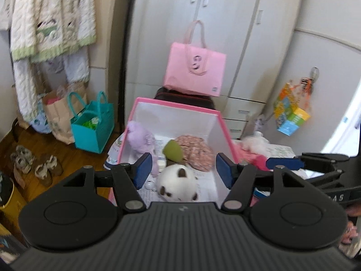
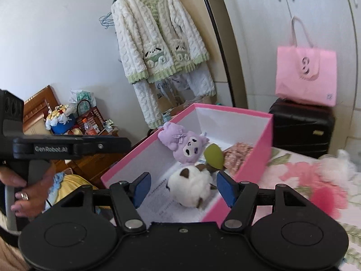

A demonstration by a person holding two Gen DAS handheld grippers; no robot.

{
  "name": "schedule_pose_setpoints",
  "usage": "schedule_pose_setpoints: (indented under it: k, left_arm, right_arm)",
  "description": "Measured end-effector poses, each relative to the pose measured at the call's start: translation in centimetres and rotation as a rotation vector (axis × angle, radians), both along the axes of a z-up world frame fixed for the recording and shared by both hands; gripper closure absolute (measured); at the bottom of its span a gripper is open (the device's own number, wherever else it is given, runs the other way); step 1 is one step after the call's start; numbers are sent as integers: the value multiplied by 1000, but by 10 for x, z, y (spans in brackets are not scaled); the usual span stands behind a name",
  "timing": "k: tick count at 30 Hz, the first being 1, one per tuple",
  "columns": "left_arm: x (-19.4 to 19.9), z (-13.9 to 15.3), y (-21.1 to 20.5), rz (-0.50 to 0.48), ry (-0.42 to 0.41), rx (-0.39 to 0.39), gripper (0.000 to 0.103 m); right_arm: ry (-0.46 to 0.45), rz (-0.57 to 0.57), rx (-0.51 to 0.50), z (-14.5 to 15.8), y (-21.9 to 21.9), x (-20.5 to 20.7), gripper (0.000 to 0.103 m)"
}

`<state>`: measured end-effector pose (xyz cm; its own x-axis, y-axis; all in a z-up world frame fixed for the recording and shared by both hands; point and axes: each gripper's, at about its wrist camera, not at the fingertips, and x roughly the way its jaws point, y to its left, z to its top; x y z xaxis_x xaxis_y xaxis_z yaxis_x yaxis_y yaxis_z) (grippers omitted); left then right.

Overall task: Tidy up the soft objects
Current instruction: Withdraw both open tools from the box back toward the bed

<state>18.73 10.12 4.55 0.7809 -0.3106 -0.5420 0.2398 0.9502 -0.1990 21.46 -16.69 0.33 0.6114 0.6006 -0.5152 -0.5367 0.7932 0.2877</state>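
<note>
A pink box [image 1: 178, 106] with white inner walls holds a white plush with brown ears [image 1: 177, 184], a purple plush [image 1: 140, 137], a green soft piece [image 1: 173, 150] and a floral cloth [image 1: 196, 151]. My left gripper [image 1: 182, 171] is open and empty above the box's near end, over the white plush. My right gripper [image 2: 182, 186] is open and empty, with the white plush [image 2: 191, 187] lying in the box below its fingers. The box [image 2: 250, 155], purple plush [image 2: 182, 143], green piece [image 2: 214, 153] and floral cloth [image 2: 237, 155] show there too. A white fluffy item [image 2: 338, 162] lies outside on the bed.
The box sits on a floral bedspread [image 2: 304, 174]. A pink tote bag [image 1: 195, 70] rests on a black suitcase [image 2: 302, 126] by the white wardrobe [image 1: 225, 11]. A teal bag [image 1: 93, 126], paper bags and shoes [image 1: 33, 162] are on the wooden floor at left. A fleece jacket [image 2: 158, 38] hangs on the wall.
</note>
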Motion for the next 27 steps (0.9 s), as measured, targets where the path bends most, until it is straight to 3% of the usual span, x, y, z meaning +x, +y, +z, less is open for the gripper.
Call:
schedule_pose_setpoints:
  k: [7, 14, 18, 27]
  left_arm:
    - [-39, 19, -21, -137, -18, 8, 40]
    - [-60, 19, -60, -277, -4, 14, 39]
    - [-61, 15, -87, -352, 15, 41, 38]
    - [-39, -12, -148, -400, 68, 74, 32]
  right_arm:
    - [-51, -13, -47, 20, -30, -54, 29]
    - [-64, -66, -79, 18, -67, -96, 26]
    - [-67, -103, -95, 13, -87, -112, 23]
    - [-27, -196, -141, -18, -125, -119, 16]
